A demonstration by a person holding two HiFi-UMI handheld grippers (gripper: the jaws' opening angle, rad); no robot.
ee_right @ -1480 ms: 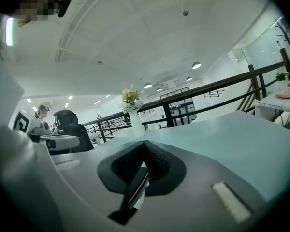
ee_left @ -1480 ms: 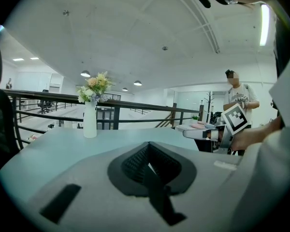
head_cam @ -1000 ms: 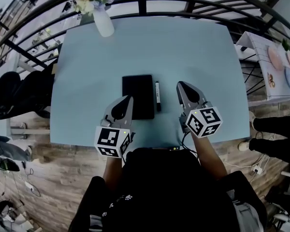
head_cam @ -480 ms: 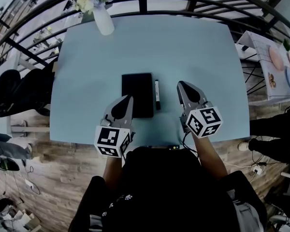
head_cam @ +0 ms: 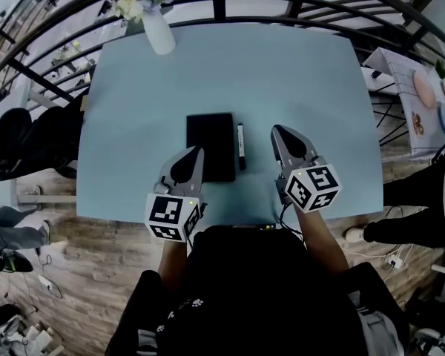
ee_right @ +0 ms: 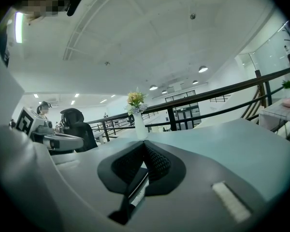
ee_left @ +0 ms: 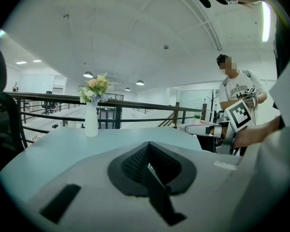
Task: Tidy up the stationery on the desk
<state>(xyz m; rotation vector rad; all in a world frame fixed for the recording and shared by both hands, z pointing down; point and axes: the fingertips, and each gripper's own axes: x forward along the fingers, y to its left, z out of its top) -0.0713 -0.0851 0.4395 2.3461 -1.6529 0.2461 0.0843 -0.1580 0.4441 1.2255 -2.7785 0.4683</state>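
A black notebook (head_cam: 211, 147) lies closed on the light blue desk (head_cam: 133, 110), and a black pen (head_cam: 241, 145) with a white band lies just to its right, parallel to it. My left gripper (head_cam: 199, 152) hovers over the notebook's near left corner, its jaws shut with nothing in them. My right gripper (head_cam: 276, 130) is shut and empty to the right of the pen, apart from it. Both gripper views show the jaws pressed together, left gripper (ee_left: 148, 146) and right gripper (ee_right: 144, 146), and their bodies hide the notebook and pen.
A white vase of flowers (head_cam: 157, 32) stands at the desk's far left corner, vase (ee_left: 91, 121) and vase (ee_right: 139, 125). A dark railing (head_cam: 282, 13) runs behind the desk. A side table with plates (head_cam: 423, 102) stands at right. A person's legs (head_cam: 411, 225) are there too.
Both grippers, the notebook and the pen have stayed put. Only the bystander's legs at the right edge have shifted.
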